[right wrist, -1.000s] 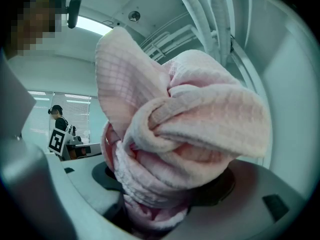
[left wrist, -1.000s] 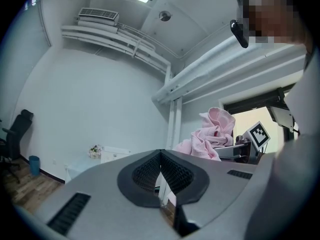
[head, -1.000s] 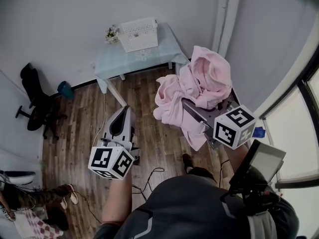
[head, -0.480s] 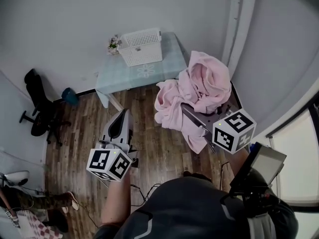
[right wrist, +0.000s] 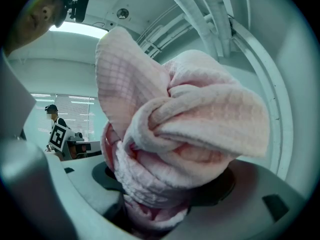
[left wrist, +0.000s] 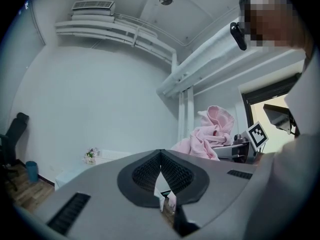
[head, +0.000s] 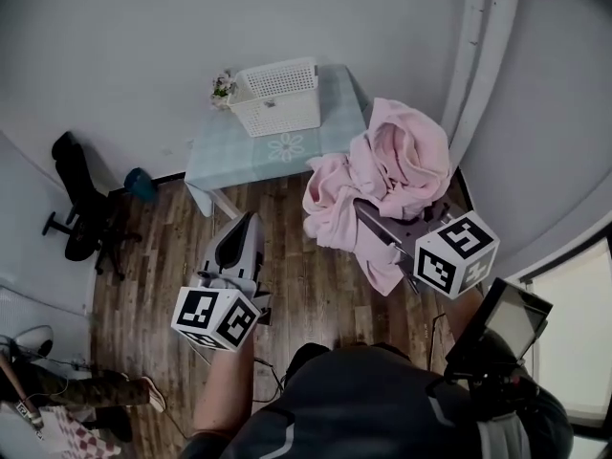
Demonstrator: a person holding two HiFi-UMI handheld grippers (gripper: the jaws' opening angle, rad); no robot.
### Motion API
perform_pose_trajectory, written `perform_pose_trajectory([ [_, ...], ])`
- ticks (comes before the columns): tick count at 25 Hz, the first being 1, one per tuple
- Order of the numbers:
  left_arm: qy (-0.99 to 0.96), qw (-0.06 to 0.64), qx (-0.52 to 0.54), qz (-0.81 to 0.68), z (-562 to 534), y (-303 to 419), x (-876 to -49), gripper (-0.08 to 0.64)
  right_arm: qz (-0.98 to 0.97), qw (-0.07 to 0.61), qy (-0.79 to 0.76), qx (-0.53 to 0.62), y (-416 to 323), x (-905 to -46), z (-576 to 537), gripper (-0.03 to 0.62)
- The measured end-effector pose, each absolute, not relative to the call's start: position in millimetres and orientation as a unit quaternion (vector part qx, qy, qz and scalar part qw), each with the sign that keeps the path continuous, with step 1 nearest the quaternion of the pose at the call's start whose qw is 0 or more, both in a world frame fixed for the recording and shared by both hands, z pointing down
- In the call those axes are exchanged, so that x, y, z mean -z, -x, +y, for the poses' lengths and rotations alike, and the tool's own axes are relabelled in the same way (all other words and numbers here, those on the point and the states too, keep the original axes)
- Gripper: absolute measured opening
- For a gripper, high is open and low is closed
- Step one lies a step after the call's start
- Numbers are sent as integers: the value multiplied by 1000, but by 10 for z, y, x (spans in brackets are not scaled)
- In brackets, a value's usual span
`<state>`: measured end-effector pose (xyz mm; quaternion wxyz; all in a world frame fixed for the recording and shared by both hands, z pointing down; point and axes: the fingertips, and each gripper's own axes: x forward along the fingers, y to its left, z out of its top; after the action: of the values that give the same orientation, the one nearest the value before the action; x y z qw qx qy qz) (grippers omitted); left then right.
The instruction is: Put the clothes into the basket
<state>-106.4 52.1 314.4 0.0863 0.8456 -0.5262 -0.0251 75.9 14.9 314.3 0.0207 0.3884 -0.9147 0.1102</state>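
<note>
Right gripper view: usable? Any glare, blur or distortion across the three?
Right gripper view: the pink garment fills the frame with its texture sharp, and the ceiling light is blown out. Left gripper view: sharp, with a bright window. Head view: dim, with strong fisheye bending the wall pipe.

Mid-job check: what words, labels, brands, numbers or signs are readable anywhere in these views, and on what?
No readable text in any view.
left gripper and right gripper, on their cubes: black-and-white square markers only, no letters or digits.
white basket: no label visible.
table, on its cloth: a flower motif, no words.
pink garment: no tag or print showing.
</note>
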Motion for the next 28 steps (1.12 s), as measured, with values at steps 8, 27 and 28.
perform_pose_trajectory([
  [8, -851, 79, 30, -518, 444, 1118, -3124, 8, -907, 27, -409, -95, -781, -3108, 169, 353],
  [27, -886, 41, 33, -461, 250, 1159, -3151, 8, -880, 11, -471, -58, -839, -3050, 189, 353],
  [28, -888, 43, 31, -457, 255, 1170, -3168, 8, -878, 11, -475, -59, -843, -3050, 200, 353],
])
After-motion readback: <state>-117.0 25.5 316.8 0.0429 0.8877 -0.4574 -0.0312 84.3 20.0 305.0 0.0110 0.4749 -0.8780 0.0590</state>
